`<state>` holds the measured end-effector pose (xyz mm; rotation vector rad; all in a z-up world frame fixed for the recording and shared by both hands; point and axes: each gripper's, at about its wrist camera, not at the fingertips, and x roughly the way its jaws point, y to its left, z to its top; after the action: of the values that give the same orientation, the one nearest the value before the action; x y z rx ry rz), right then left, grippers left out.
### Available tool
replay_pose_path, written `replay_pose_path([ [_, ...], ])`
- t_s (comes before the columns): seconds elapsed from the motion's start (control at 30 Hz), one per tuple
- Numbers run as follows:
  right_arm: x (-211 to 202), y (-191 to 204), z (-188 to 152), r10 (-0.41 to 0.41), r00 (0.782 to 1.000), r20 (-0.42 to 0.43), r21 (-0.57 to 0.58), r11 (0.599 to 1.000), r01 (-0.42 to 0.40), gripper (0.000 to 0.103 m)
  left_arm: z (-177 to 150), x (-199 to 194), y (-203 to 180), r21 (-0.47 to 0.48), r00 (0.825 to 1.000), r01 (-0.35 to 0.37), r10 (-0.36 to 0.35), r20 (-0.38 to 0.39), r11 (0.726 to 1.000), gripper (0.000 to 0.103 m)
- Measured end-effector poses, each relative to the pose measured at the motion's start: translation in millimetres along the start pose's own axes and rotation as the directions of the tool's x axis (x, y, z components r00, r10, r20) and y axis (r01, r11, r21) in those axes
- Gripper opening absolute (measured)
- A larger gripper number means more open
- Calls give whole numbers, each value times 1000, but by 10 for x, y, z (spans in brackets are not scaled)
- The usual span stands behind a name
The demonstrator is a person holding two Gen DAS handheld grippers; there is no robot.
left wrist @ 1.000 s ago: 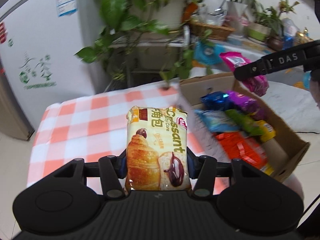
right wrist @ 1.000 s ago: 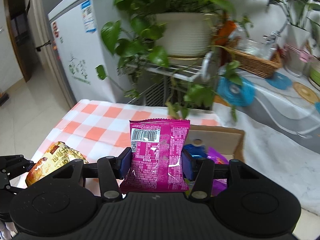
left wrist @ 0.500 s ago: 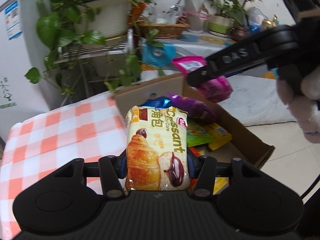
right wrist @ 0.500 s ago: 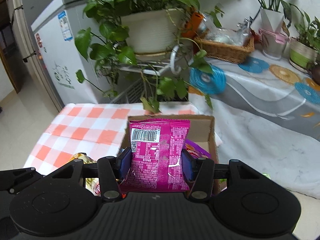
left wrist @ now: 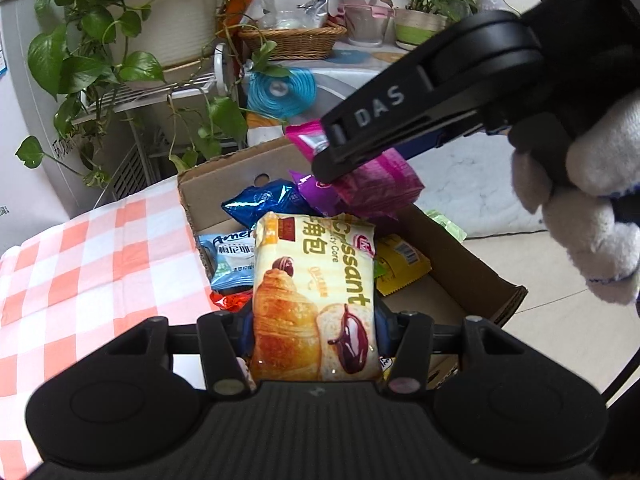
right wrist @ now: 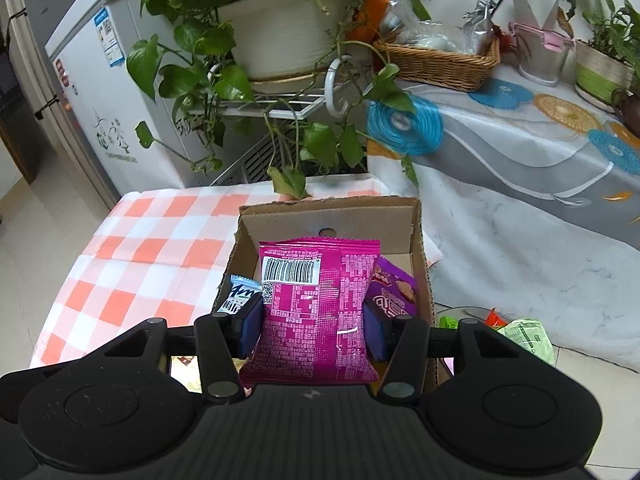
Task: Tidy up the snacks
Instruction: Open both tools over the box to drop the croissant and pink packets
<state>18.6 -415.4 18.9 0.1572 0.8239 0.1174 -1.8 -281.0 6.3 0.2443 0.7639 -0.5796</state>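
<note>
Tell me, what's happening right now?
Left hand-held gripper clamps croissant pack. Right hand-held gripper clamps pink packet. Both over cardboard box. Nothing blocking.

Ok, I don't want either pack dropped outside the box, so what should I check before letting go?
1. Left gripper shut on croissant pack: ok.
2. Right gripper shut on pink snack pack: ok.
3. Pink snack pack over the open cardboard box: ok.
4. Croissant pack over the box: ok, near its table-side wall.
5. Free floor space in the box: ok, bare cardboard at the far end.
6. Clearance between the two grippers: cannot tell, they appear close.
</note>
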Motion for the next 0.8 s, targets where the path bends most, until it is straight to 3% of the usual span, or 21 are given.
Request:
replay_pose_path([
  [0.17, 3, -3, 9, 0, 1000, 2, 3, 1000, 0, 68, 16, -19, -26, 17, 1000, -17, 17, 3, 1000, 60],
  [0.23, -8, -10, 17, -2, 1000, 10, 6, 1000, 2, 69, 24, -39, -49, 25, 999, -37, 36, 5, 999, 76],
  [0.43, -58, -28, 18, -8, 999, 32, 18, 1000, 7, 76, 49, -86, -76, 38, 997, -74, 74, 6, 997, 88],
  [0.8, -184, -44, -4, -49, 997, 58, 13, 999, 49, 82, -9, -148, -2, 28, 996, -93, 93, -13, 995, 90],
])
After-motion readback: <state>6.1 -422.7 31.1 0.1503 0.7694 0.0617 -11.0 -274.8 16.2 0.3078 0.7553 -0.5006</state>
